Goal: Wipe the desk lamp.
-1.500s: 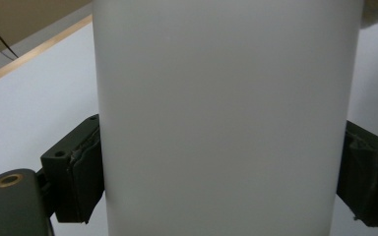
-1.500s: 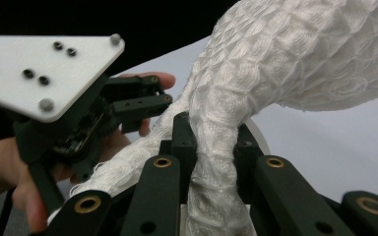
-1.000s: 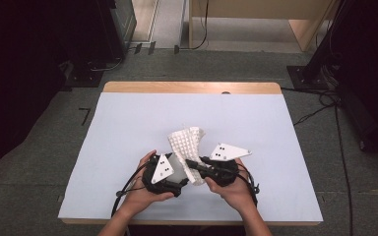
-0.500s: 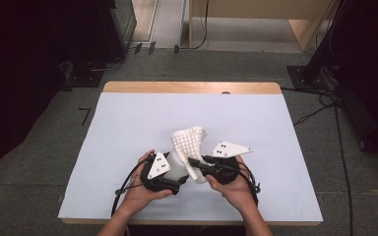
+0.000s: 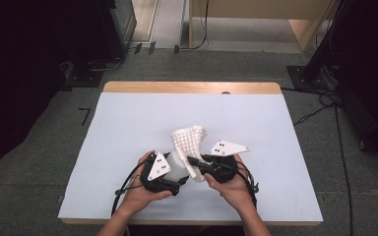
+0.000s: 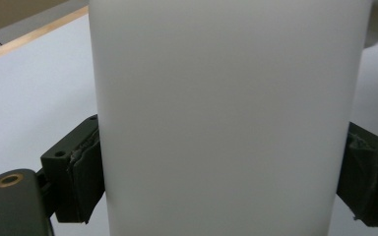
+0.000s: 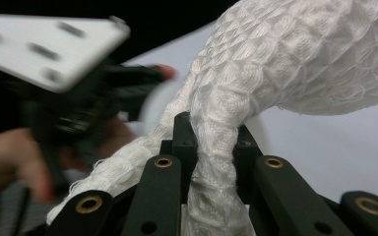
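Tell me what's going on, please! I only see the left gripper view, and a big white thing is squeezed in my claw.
Observer: In the high view, your left claw holds that white container over the near part of the table.
Operator: Is my other claw doing anything?
Observer: Yes. The right claw is shut on a white waffle-weave cloth.
Operator: Is the cloth close to my white thing?
Observer: Right beside it. In the high view the cloth rises from the right claw next to the container; whether they touch, I cannot tell.
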`<state>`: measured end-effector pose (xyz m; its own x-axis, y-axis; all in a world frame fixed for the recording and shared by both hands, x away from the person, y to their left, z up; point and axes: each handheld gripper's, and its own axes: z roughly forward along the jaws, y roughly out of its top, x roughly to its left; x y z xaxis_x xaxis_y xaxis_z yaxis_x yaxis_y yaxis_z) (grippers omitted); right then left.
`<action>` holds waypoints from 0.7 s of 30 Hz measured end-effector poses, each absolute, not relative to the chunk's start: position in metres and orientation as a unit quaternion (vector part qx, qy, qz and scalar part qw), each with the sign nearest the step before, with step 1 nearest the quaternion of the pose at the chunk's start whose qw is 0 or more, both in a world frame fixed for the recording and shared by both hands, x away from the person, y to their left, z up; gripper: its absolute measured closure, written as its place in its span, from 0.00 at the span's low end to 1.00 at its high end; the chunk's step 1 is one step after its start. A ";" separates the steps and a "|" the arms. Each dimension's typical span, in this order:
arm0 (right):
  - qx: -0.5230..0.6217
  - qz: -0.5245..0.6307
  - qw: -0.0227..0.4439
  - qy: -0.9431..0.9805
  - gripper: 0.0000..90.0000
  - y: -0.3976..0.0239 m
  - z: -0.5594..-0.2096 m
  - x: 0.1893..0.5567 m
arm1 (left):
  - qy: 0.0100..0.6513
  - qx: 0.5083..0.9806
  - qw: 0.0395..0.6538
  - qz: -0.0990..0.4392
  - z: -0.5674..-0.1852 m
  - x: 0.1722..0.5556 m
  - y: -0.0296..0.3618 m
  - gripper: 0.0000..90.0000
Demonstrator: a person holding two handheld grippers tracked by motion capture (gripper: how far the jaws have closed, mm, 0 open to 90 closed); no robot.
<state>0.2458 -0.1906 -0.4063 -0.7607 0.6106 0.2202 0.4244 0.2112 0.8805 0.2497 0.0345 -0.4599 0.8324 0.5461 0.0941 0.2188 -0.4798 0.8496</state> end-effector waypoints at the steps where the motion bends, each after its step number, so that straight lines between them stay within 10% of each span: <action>1: 0.335 0.531 0.088 0.773 0.88 -0.191 -0.406 0.246 | 0.227 0.841 0.457 0.179 -0.460 0.250 0.035 0.10; 21: 0.289 0.562 0.073 0.772 0.88 -0.176 -0.398 0.241 | 0.210 0.846 0.450 0.196 -0.459 0.244 0.033 0.10</action>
<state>0.2409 -0.1758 -0.3983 -0.8225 0.5278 0.2122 0.3640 0.2015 0.9094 0.2441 0.0328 -0.4595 0.8348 0.5319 0.1418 0.1797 -0.5067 0.8432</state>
